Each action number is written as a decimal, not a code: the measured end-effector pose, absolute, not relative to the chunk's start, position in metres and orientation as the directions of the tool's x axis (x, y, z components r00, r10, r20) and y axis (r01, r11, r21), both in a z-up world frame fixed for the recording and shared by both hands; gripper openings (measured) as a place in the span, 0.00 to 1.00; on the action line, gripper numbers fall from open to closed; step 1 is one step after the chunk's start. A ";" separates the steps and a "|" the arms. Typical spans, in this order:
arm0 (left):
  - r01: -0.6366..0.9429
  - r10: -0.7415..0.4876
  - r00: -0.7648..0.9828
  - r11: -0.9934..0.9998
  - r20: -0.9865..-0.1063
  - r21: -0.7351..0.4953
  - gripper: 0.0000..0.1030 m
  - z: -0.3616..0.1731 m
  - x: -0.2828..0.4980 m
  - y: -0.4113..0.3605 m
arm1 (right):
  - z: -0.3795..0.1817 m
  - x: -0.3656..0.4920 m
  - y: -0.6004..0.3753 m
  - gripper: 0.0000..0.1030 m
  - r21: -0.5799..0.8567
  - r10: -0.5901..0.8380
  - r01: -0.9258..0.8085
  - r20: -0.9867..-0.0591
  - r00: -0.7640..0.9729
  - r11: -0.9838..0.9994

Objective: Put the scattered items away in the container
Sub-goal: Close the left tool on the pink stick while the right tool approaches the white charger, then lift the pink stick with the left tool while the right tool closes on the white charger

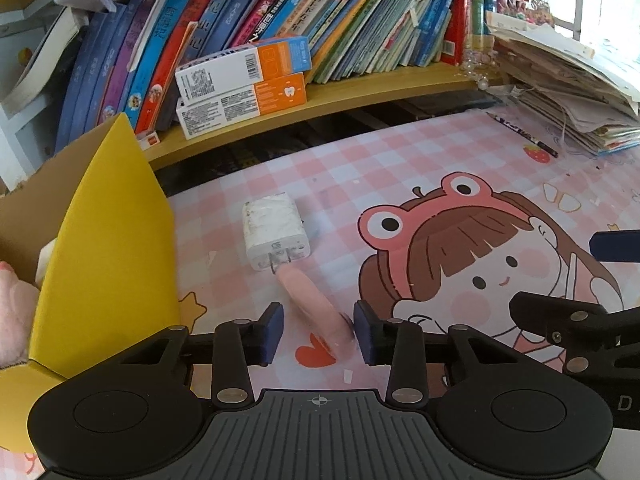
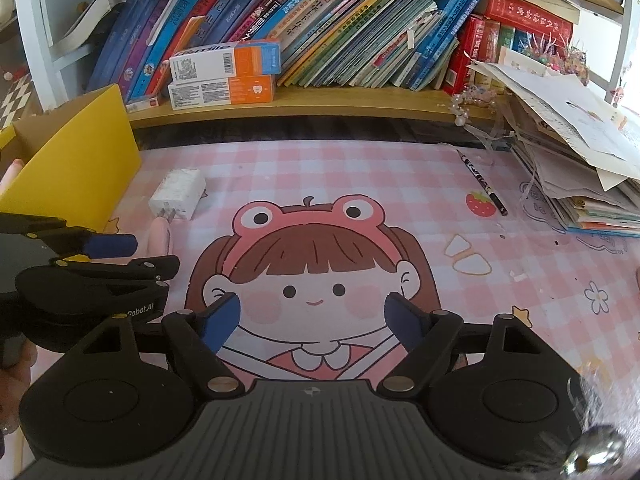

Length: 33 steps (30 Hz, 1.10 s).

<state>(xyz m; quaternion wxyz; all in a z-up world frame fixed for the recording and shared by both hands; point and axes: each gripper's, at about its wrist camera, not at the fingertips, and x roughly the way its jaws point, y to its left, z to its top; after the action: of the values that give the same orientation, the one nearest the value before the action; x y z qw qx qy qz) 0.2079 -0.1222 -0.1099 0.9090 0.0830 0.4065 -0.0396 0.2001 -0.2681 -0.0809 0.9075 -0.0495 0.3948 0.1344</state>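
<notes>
A flat pink oval item (image 1: 316, 308) lies on the checked cartoon mat (image 1: 440, 168), one end against the prongs of a white charger plug (image 1: 276, 230). My left gripper (image 1: 319, 332) straddles the pink item's near end: the right pad (image 1: 366, 336) is at its edge, while the left pad stands a little apart, so the gripper is open. An open yellow cardboard box (image 1: 108, 240) stands just to the left. My right gripper (image 2: 312, 320) hovers open over the mat's cartoon face, with nothing between its fingers. In the right wrist view, the charger (image 2: 178, 194) and pink item (image 2: 160, 236) lie beside the box (image 2: 80, 160).
A dark pencil (image 2: 482, 182) lies on the mat at the back right. A messy stack of papers and booklets (image 2: 580, 152) fills the right side. A wooden shelf (image 2: 320, 104) of books and toothpaste boxes (image 2: 224, 76) runs along the back. Something pink and soft (image 1: 12, 308) sits inside the box.
</notes>
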 end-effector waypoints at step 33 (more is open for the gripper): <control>0.235 -0.104 0.642 0.970 -0.760 0.066 0.17 -0.101 0.161 -0.090 | -0.070 0.223 -0.240 0.76 0.049 0.293 -0.388 -0.744 0.600 0.920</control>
<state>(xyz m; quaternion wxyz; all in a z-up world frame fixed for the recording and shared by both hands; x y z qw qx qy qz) 0.1611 -0.0896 -0.1012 0.9026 0.0797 0.4125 -0.0938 0.2231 -0.2395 -0.0702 0.8925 -0.0590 0.4045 0.1907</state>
